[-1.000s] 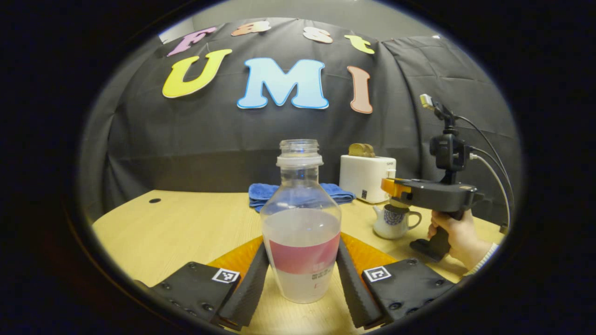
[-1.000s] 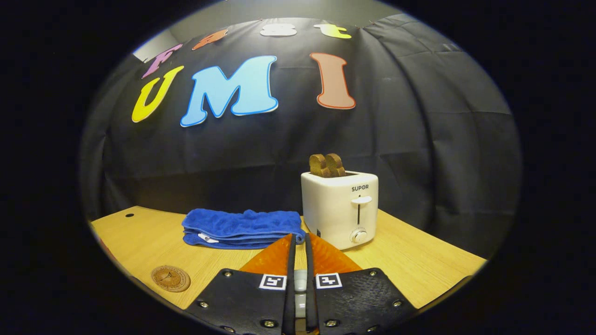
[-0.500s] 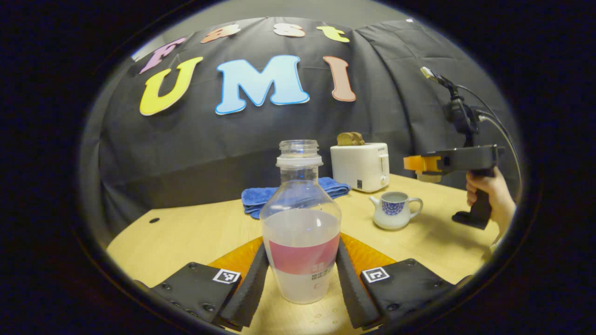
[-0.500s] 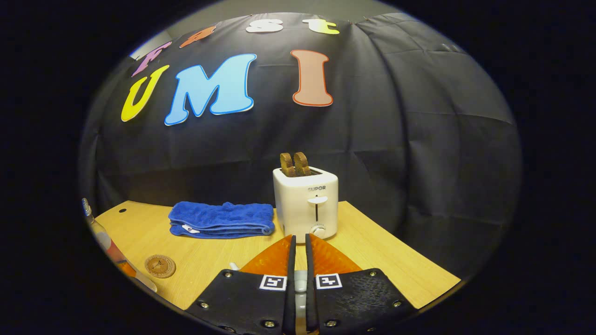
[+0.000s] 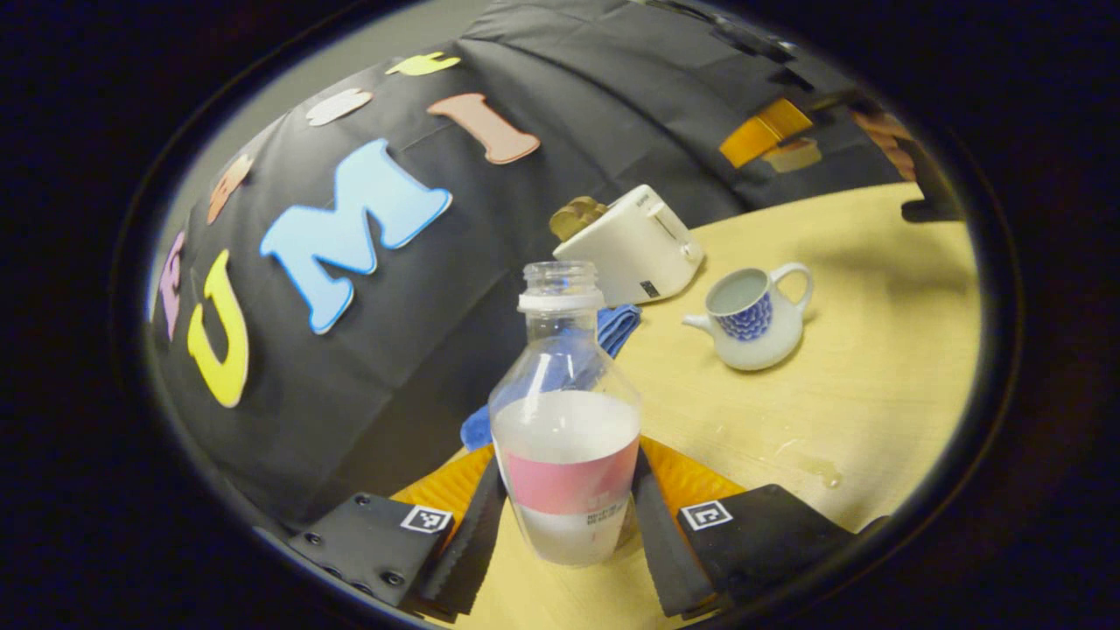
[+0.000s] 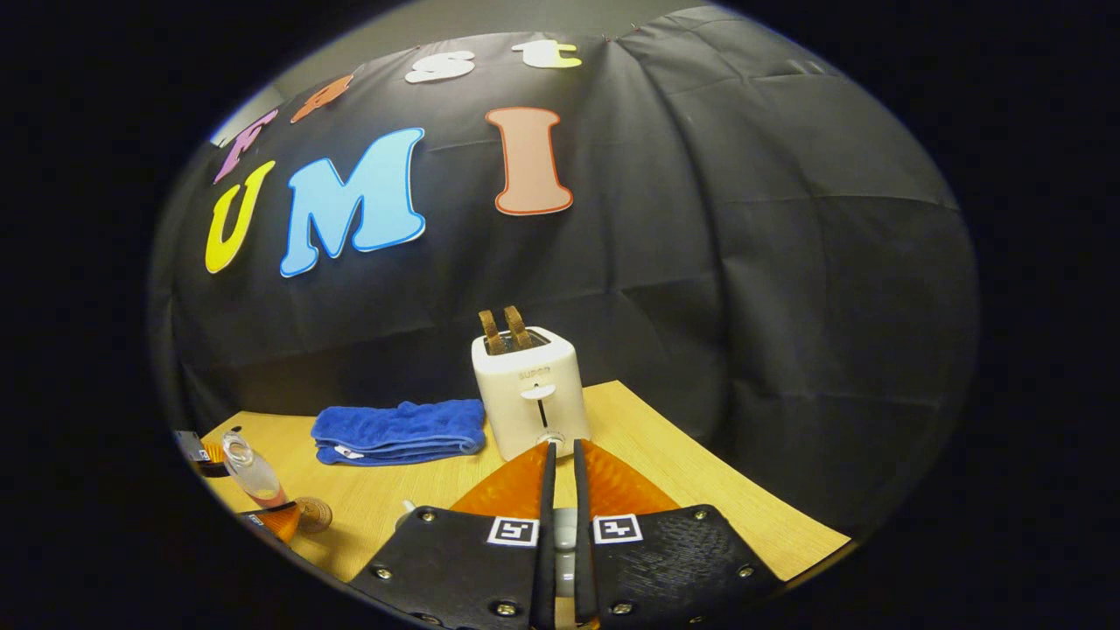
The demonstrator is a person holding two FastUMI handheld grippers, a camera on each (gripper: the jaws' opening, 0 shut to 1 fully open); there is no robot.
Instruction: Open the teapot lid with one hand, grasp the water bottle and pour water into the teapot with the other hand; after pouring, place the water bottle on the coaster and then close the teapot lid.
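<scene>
Two fingers of the left tongs (image 5: 564, 516) clamp the uncapped water bottle (image 5: 564, 420), tilted toward the lidless teapot (image 5: 752, 319) on the tabletop (image 5: 875, 367). Right gripper view: right tongs (image 6: 560, 490) pinch the lid (image 6: 564, 525); coaster (image 6: 313, 514) lies far left.

Wood table (image 6: 700, 490): toaster (image 6: 529, 394), towel (image 6: 398, 430), teapot (image 5: 754, 317), coaster (image 6: 313, 514).

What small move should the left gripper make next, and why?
Probably carry the water bottle over the teapot and tip further. The left gripper grips the uncapped bottle, the teapot stands open, and the right gripper holds the lid aside.
</scene>
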